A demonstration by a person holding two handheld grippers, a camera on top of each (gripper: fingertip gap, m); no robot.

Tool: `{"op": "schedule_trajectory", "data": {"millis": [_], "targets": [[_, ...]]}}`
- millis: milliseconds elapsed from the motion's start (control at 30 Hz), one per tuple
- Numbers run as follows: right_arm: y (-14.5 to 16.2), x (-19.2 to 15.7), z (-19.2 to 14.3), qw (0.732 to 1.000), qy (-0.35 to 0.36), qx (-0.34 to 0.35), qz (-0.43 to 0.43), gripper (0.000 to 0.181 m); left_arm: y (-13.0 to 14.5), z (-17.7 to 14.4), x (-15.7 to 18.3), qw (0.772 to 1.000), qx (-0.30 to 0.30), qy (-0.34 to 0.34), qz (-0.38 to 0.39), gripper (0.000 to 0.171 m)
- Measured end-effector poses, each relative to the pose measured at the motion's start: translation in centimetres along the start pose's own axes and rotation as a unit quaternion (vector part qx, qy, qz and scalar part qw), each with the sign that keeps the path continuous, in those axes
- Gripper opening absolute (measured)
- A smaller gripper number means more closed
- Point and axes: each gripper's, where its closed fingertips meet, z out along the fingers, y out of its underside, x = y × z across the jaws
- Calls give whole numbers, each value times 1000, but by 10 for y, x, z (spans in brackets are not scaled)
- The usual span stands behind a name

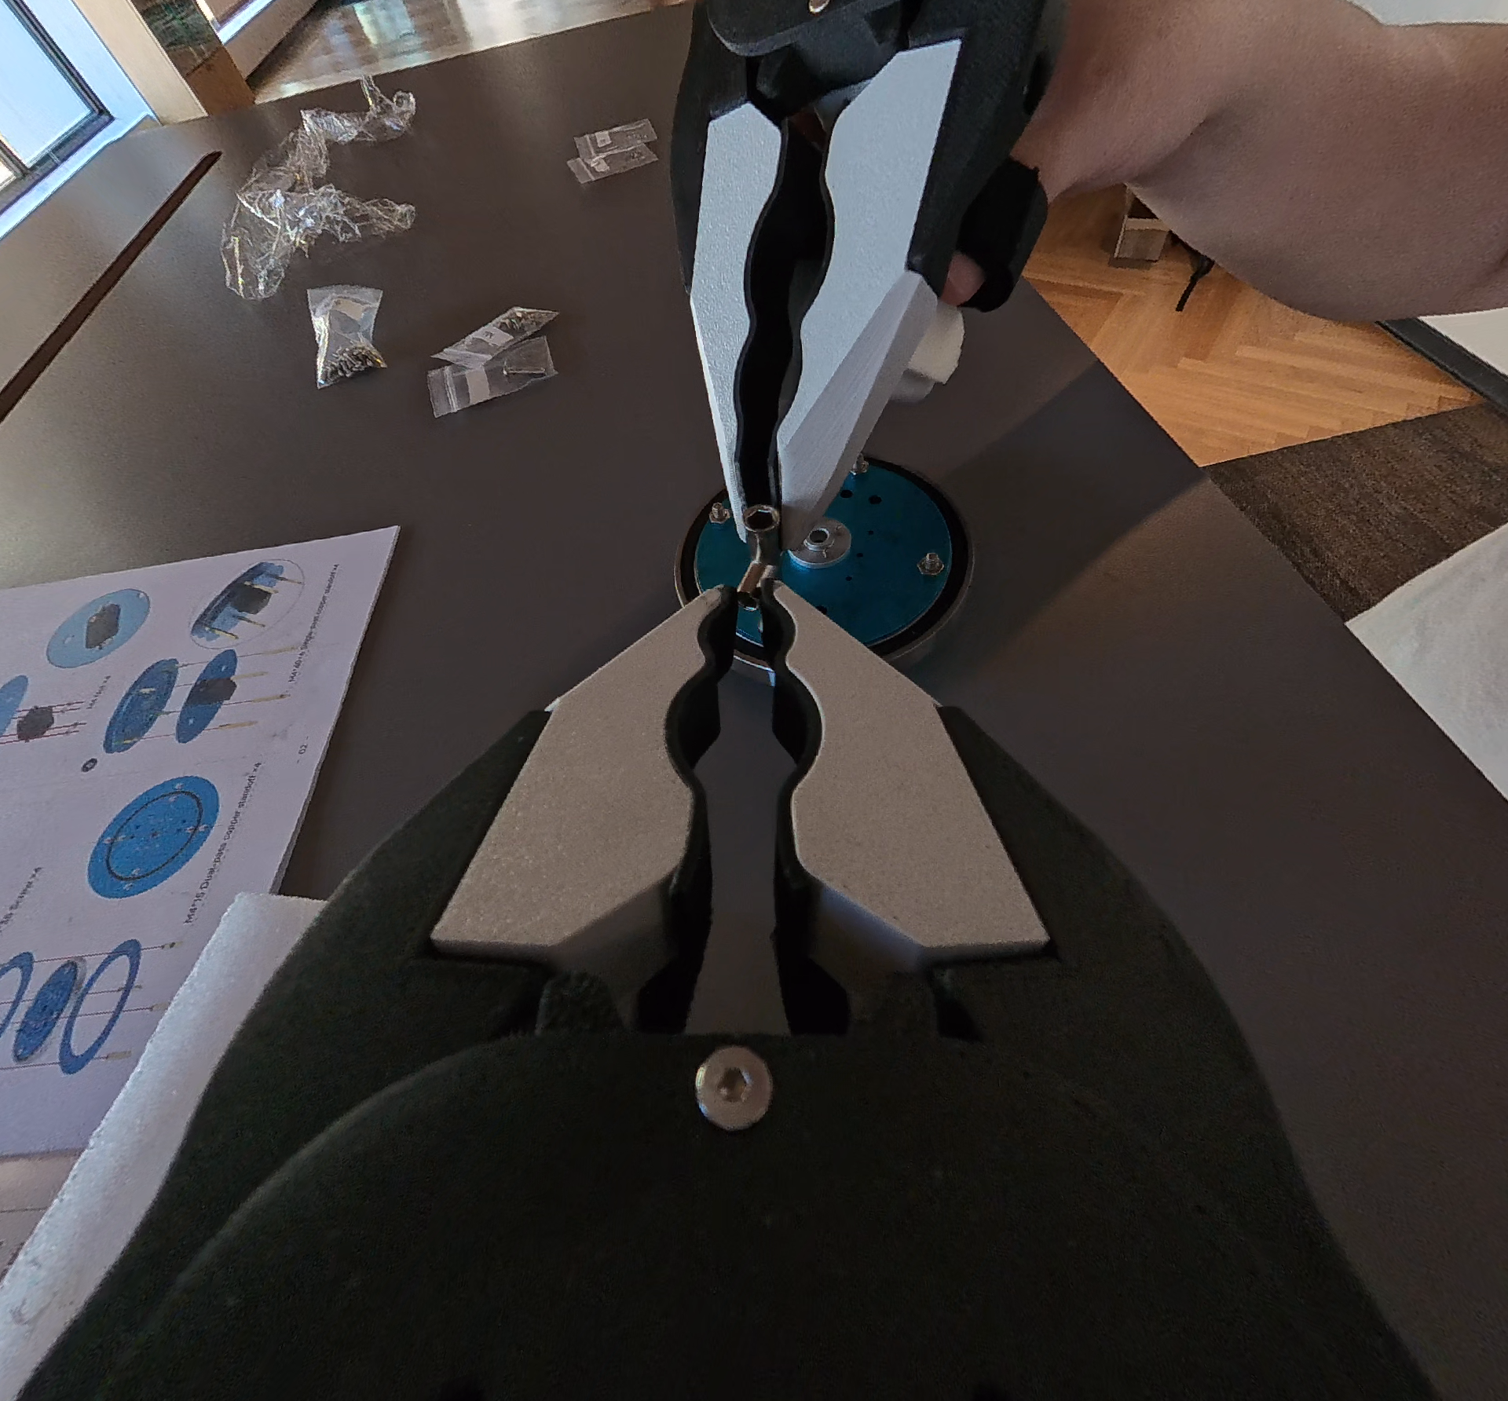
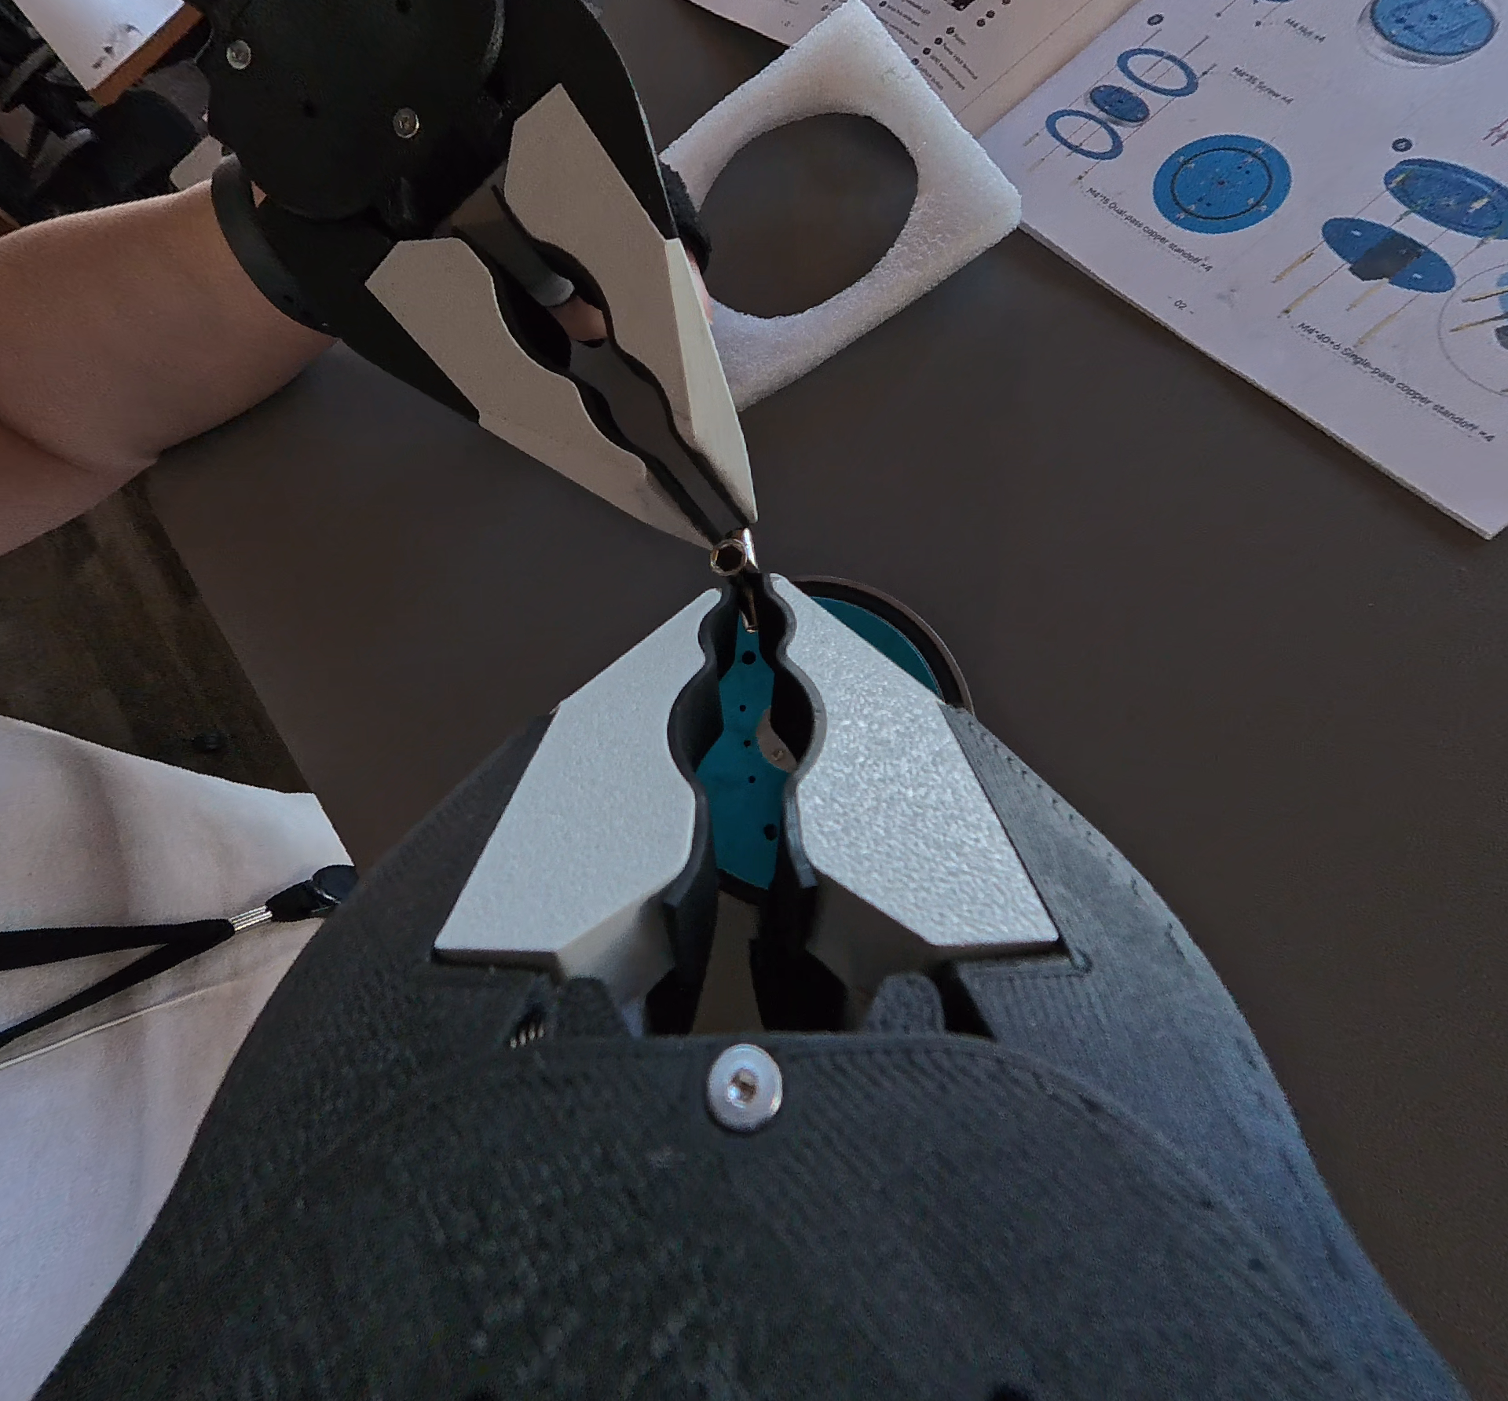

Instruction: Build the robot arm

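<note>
Tools (image 1: pixel 747 593) (image 2: pixel 747 601) tip-to-tip over blue disc (image 1: pixel 877 574), both pinching screw (image 1: pixel 755 542).

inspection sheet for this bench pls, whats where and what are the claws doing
surface: dark brown table, flat, matte.
job's things: small metal part held above a round blue disc that lies on the table; printed instruction sheet beside it.
clutter: crumpled clear wrap, small hardware bags, white foam frame.
grippers: left claw and right claw meet tip to tip, each pinching an end of the metal part.
cables: nothing seen; only a black strap on white cloth.
surroundings: wooden parquet floor, windows.
</note>
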Motion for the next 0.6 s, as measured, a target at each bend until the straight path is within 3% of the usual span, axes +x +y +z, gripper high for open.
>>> {"op": "schedule_trajectory", "data": {"millis": [600], "targets": [[0, 1, 0, 999, 19, 1, 31, 4, 1, 2, -2, 1000, 5, 1, -21, 6]]}}
